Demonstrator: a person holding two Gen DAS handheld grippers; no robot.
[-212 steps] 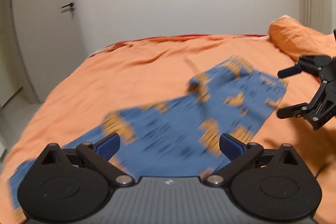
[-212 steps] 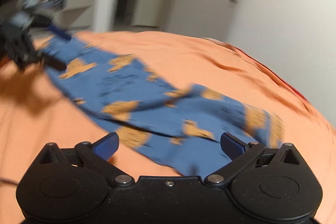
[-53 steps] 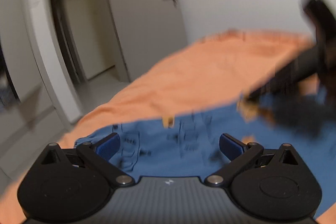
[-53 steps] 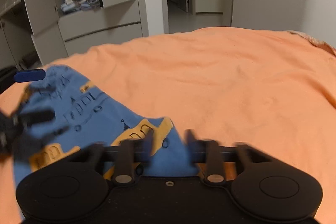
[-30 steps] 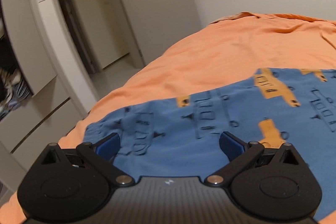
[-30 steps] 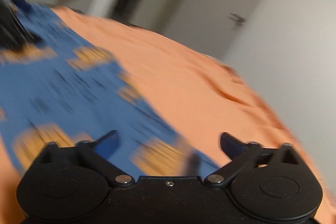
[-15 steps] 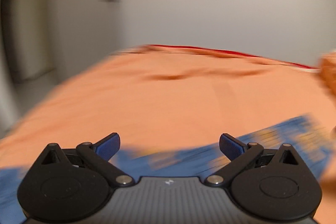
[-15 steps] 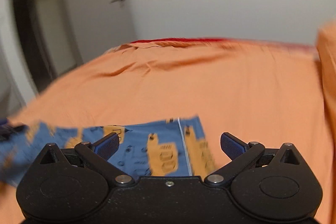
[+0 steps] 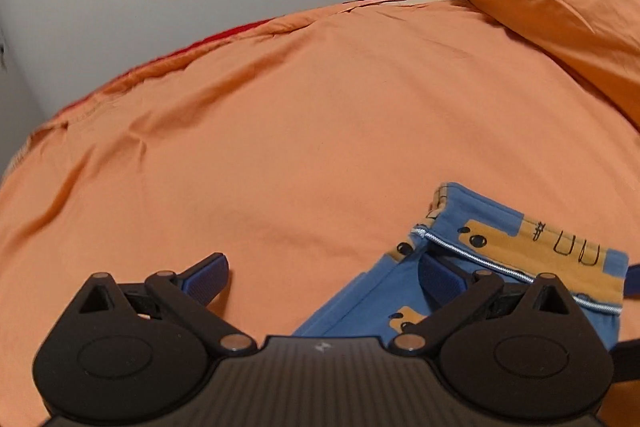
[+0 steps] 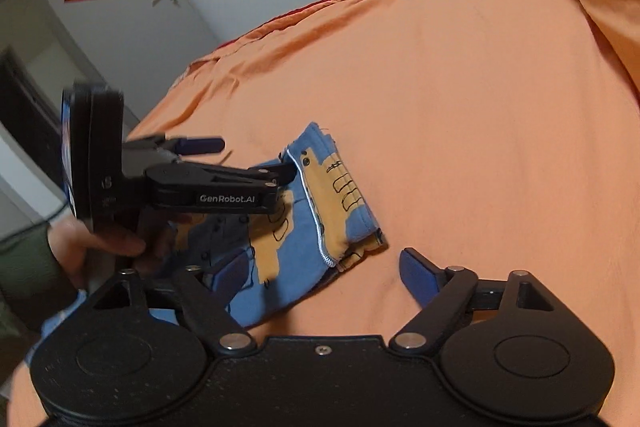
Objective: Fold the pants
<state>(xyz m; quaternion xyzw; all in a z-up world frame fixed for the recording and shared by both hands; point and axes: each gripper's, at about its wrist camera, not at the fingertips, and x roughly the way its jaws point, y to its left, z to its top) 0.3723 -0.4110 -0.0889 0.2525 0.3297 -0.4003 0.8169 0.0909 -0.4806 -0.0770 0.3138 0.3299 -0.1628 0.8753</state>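
Pants (image 10: 316, 211) folded into a short bundle, lying flat on orange bedspread (image 10: 460, 99) just left of centre and low in the right wrist view; in the left wrist view, same bundle (image 9: 480, 251) at lower right. Probably laid on the open spread so that the soft surface supports each fold.

Left gripper (image 10: 256, 163) reaching in from the left of the right wrist view, jaws spread wide, one finger resting at the bundle's upper left edge, the other clear above the sheet; nothing clamped. From its own camera (image 9: 324, 275), right finger over blue cloth, left finger over bare sheet.

Right gripper (image 10: 320, 275) likewise wide open and empty: left finger over the bundle's lower part, right finger over bare sheet just past the folded corner. Likely poised to press or take the next fold.
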